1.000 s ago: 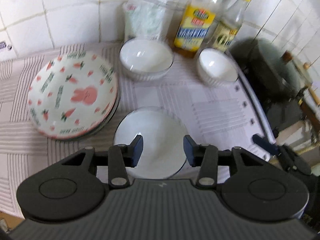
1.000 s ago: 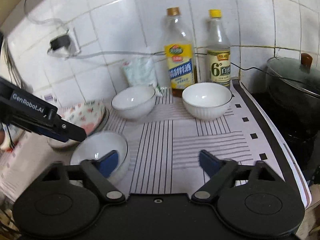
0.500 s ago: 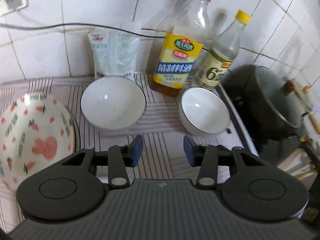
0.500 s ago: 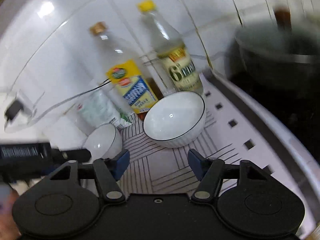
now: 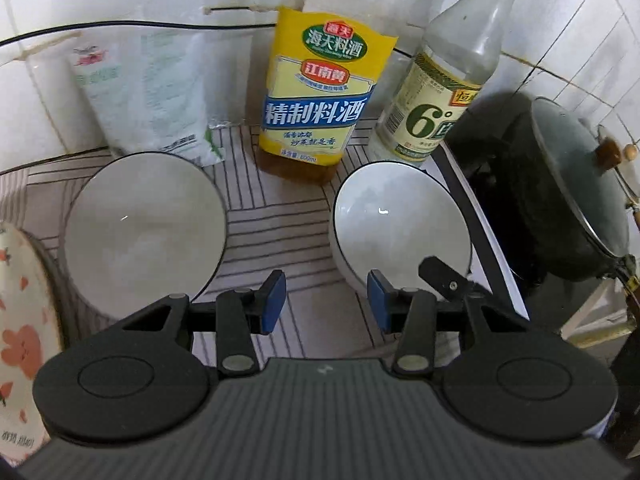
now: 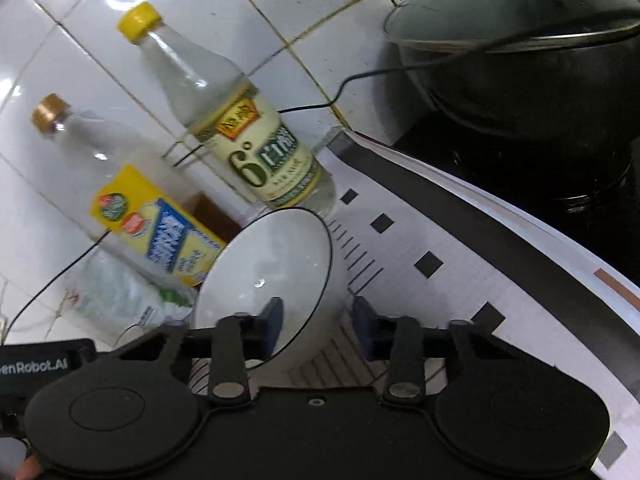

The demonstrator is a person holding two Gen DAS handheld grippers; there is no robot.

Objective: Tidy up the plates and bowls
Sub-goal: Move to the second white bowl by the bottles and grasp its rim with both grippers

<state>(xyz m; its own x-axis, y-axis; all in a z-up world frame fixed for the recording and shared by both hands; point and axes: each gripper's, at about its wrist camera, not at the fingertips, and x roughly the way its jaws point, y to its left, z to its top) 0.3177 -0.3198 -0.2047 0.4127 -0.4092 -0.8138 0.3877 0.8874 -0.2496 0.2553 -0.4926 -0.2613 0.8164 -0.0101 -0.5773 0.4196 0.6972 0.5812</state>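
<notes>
Left wrist view: left gripper (image 5: pixel 327 301) part open, empty, over striped mat (image 5: pixel 276 220) between two white bowls, left bowl (image 5: pixel 144 232) and right bowl (image 5: pixel 400 224); patterned plate (image 5: pixel 20 320) at left edge. Right wrist view: right gripper (image 6: pixel 318 322) closing astride right bowl's (image 6: pixel 264 276) rim, pads not yet pressing; pot (image 6: pixel 520 60) beyond.

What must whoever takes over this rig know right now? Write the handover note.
Left gripper: open, empty, above the striped mat between the bowls.
Right gripper: jaws closing astride the near rim of the right white bowl, one finger inside, one outside.
Left white bowl stands apart; patterned plate at the left edge.
Done: bowls not yet stacked.
Left: lift the right bowl, probably nest it in the left one.
</notes>
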